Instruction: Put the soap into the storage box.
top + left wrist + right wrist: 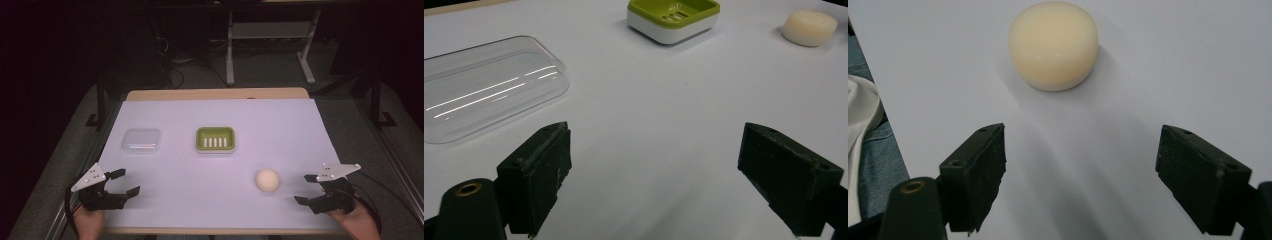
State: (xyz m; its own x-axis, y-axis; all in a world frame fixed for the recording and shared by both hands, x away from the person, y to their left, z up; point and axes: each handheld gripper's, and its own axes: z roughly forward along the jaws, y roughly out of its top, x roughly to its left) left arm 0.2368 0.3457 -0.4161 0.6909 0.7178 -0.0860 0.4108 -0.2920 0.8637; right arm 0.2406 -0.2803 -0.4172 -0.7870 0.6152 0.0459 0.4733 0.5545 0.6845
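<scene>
The soap bar (pixel 1053 44) looks waxy and smooth with a soft sheen. Beyond it, the soap dish (pixel 215 138) is glossy green and white plastic, and left of that dish the lid (pixel 484 87) is clear, shiny plastic. The table cover (pixel 280 130) looks matt, like paper.

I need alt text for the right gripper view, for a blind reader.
A round cream soap bar lies on a white table, just ahead of the right gripper, whose two black fingers are open and empty.
</scene>
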